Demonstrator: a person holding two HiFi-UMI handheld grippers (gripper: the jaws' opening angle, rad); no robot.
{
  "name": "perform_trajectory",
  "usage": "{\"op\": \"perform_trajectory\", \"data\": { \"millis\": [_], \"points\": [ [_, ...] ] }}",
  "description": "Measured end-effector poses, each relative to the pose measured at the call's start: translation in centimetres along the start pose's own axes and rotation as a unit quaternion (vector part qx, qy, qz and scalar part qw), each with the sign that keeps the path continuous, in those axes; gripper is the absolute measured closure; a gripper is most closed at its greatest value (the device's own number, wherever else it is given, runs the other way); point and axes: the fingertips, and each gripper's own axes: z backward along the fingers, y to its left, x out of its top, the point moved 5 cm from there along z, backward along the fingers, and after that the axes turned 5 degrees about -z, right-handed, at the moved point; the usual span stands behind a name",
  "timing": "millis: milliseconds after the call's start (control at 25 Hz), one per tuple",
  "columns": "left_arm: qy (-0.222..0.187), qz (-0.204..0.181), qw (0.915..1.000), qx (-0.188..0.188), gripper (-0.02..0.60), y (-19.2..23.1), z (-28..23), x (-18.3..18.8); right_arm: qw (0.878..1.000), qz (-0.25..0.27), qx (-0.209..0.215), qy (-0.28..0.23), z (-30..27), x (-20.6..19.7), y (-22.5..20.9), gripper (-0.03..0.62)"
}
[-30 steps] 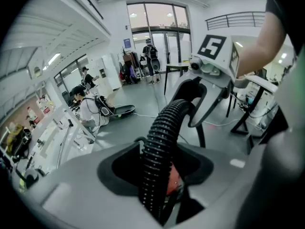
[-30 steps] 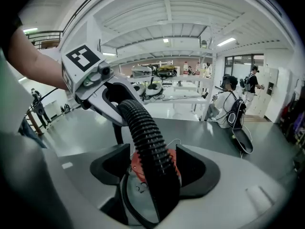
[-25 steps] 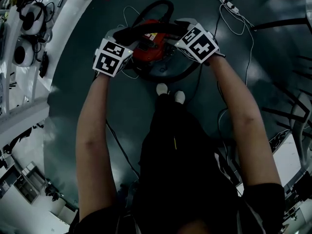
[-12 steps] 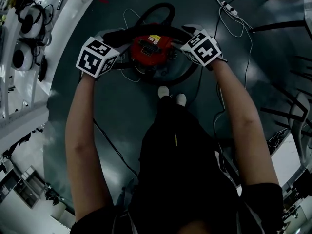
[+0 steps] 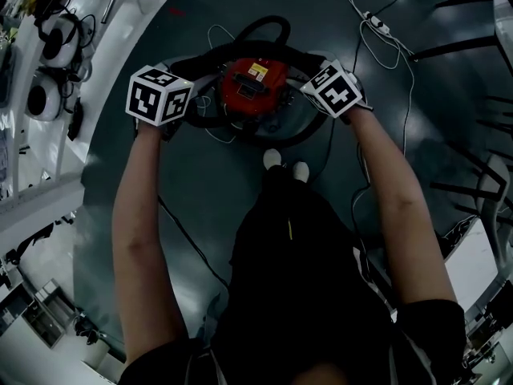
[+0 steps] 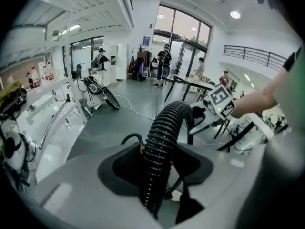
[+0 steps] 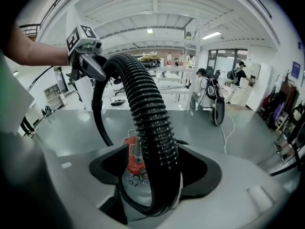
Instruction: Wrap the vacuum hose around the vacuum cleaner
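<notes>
Vacuum on a grey hall floor.
Left tool and right tool clamp the hose; left has swung outward since.

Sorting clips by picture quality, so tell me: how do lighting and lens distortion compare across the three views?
Head view: dim and underexposed, pale glare on the floor, only the red vacuum cleaner stands out. Left gripper view: bright, fisheye-bent, dark corners. Right gripper view: same bending, hose sharp.

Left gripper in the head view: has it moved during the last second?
Yes. The left gripper has swung left, away from the red vacuum cleaner.
</notes>
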Motion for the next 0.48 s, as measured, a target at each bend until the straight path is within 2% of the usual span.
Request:
{"op": "perform_trajectory", "data": {
  "millis": [280,480],
  "points": [
    [-0.034,0.072,0.9967,-0.014,0.376,1.5,0.2,-0.7,0.998,-0.027,-0.057,-0.014,-0.8,0.0,-1.8,0.240],
    [-0.057,0.077,0.9941,-0.049,0.377,1.9,2.0,0.3,0.997,-0.041,-0.064,0.018,-1.2,-0.8,-2.7,0.238]
  ]
}}
